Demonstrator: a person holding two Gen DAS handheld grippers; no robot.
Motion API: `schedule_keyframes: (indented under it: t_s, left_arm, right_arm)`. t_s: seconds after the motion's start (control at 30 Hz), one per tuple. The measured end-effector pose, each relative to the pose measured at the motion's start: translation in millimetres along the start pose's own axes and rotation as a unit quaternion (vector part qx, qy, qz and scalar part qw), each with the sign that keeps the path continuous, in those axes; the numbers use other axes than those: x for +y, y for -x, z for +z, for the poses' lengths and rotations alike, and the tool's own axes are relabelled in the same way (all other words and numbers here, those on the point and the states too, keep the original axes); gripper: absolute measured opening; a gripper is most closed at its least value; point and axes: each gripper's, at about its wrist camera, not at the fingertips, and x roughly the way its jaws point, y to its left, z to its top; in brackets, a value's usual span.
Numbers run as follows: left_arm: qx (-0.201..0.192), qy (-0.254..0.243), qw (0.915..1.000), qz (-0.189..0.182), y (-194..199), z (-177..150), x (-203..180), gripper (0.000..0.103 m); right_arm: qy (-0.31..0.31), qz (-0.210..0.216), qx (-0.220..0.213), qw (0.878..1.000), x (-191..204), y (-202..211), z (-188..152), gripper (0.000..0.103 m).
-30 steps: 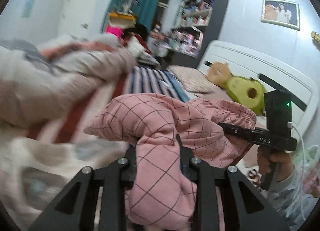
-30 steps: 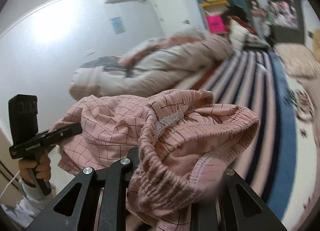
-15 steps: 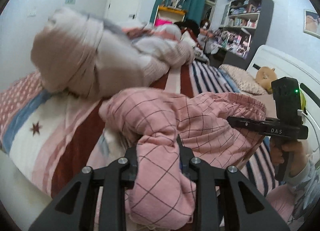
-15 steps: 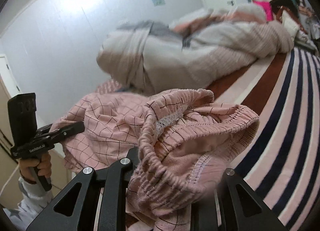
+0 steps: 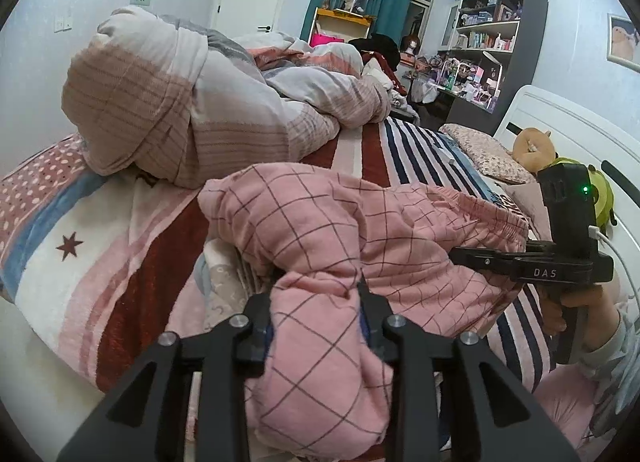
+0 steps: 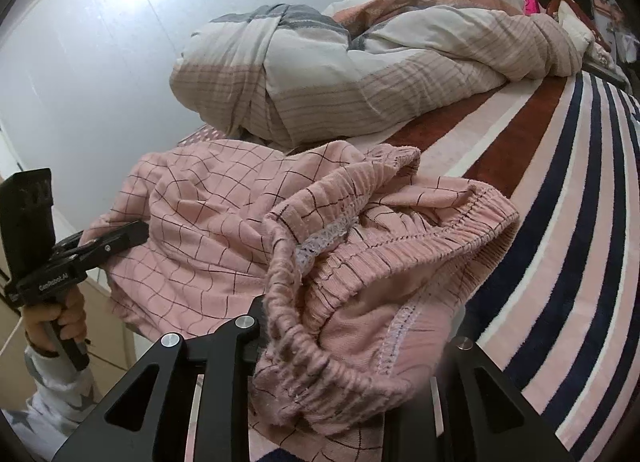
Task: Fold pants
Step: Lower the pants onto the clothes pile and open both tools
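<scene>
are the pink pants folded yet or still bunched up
Bunched, not folded: the pink pants lie crumpled on the striped bedspread, waistband gaping open.

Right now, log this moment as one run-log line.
task: fold pants | left gripper: jaws opening, pink checked pants between | right gripper: jaws opening, waistband between | surface: striped bed cover

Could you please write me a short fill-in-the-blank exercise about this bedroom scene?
1. The pink checked fabric pants lie on a ____ bedspread.
2. The left tool and right tool both have the ____ between their jaws.
3. The bundled quilt lies ____ the pants.

Missing words: striped; pants; behind
</scene>
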Motion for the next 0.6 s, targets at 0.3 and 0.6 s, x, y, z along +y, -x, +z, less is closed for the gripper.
schedule_keyframes:
  t_s: [0.3,0.6]
  left_arm:
    - [-0.009,-0.010,0.9995,0.029,22.5,1.9,-20.3,0.048]
    - [-0.034,-0.031,0.9965,0.071,56.4,5.3,-63.9,0.077]
  right_arm:
    - [0.010,-0.001,0.002,1.000,3.6,15.2,-6.5,0.027]
    - [0.008,0.013,-0.031,0.999,2.1,60.5,-22.4,0.051]
